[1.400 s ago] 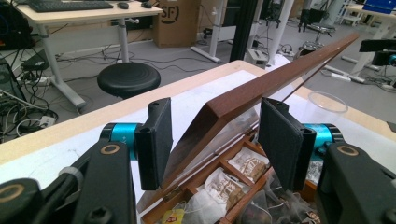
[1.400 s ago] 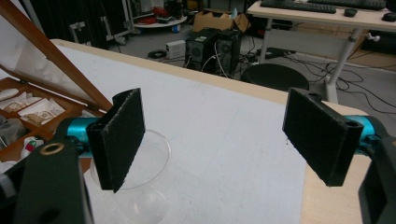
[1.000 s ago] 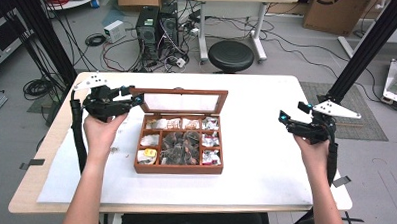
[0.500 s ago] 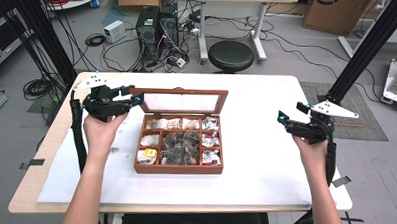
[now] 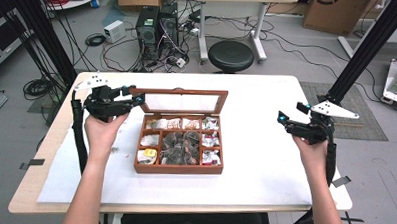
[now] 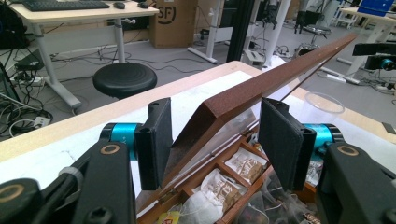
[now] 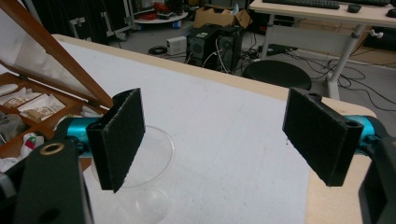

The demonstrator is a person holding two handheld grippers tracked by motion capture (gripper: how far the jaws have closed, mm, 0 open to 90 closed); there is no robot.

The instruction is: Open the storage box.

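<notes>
Left gripper [image 6: 212, 140]: jaws parted, straddling the corner of the lid [image 6: 261, 88], not yet pinching; centre-left of the high view.
Lid: propped open, tilted back, long edge running from the jaws toward upper right of the left gripper view.
Box [image 5: 179, 144]: mid-table, full of sachets.
Right gripper [image 5: 286, 121]: wide, empty, well right of box.
Cup [image 7: 135, 172]: clear, just beyond its left jaw.
Nearer hand: left.

Your tea box [image 5: 179, 146] sits mid-bench [image 5: 264, 174], its lid [image 5: 182, 101] raised behind the compartments. Your left claw [image 5: 137, 97] straddles the lid's left corner; your right claw [image 5: 281, 117] hovers well right, perhaps above a clear cup [image 7: 135, 163].
</notes>
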